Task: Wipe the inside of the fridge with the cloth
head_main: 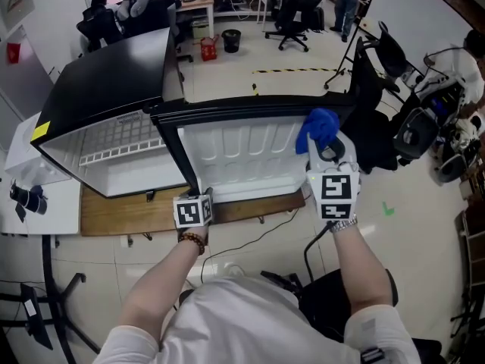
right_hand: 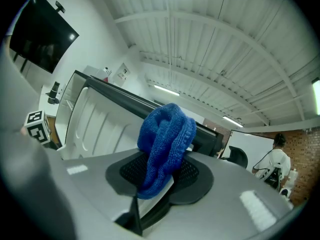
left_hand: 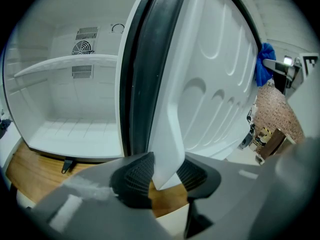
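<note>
A small black fridge (head_main: 106,82) stands open, its white inside (left_hand: 65,109) with a shelf showing at the left. Its door (head_main: 242,158) is swung out, the white inner liner (right_hand: 100,126) facing me. My left gripper (head_main: 198,197) is shut on the door's lower edge (left_hand: 167,134), a pad on each side of the white panel. My right gripper (head_main: 324,149) is shut on a blue knitted cloth (right_hand: 165,139), held up at the door's far end. In the head view the cloth (head_main: 318,127) sits against the door's top right corner, and the left gripper view shows the cloth (left_hand: 264,63) there too.
The fridge rests on a wooden board (head_main: 114,214) on the floor. A white table (head_main: 30,196) with a dark object stands at the left. A black stand and chairs (head_main: 379,120) crowd the right, close to the door's end. A cable (head_main: 258,241) runs over the floor.
</note>
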